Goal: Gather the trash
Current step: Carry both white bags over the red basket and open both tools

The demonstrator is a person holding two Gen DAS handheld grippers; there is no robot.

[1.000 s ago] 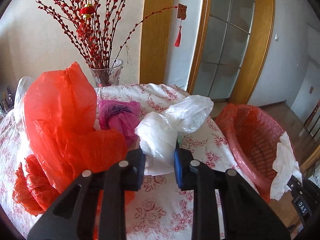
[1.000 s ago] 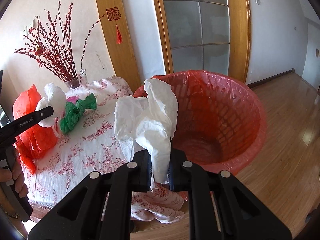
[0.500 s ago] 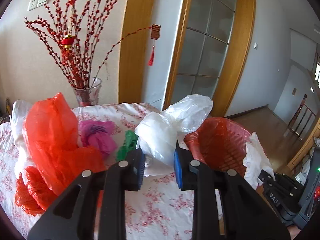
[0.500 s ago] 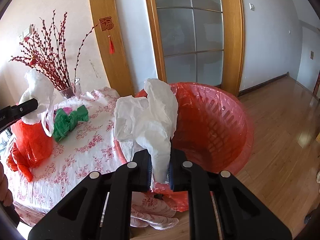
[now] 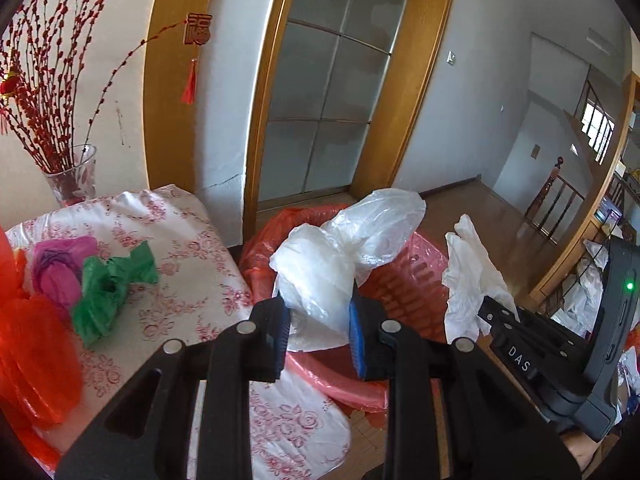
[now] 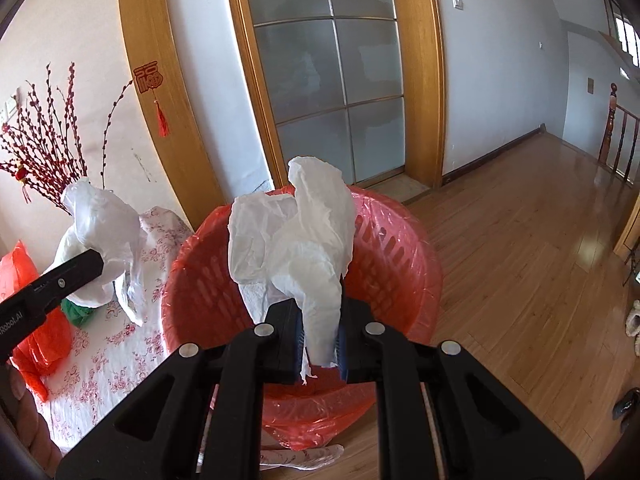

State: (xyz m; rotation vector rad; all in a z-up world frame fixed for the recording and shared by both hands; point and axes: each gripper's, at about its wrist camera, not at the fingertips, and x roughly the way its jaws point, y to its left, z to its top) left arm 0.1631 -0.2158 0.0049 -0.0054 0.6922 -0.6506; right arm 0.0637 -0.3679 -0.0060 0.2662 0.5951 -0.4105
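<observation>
Left tongs (image 5: 318, 322) clamp a white plastic bag (image 5: 320, 276) over the red basket's (image 6: 400, 240) rim; right tongs (image 6: 320, 340) pinch crumpled tissue (image 6: 296, 248) above its middle.

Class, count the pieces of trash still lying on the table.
3 visible: the green bag, with the pink bag to its left, and the orange bag at the near left edge. More may lie outside the view.
</observation>
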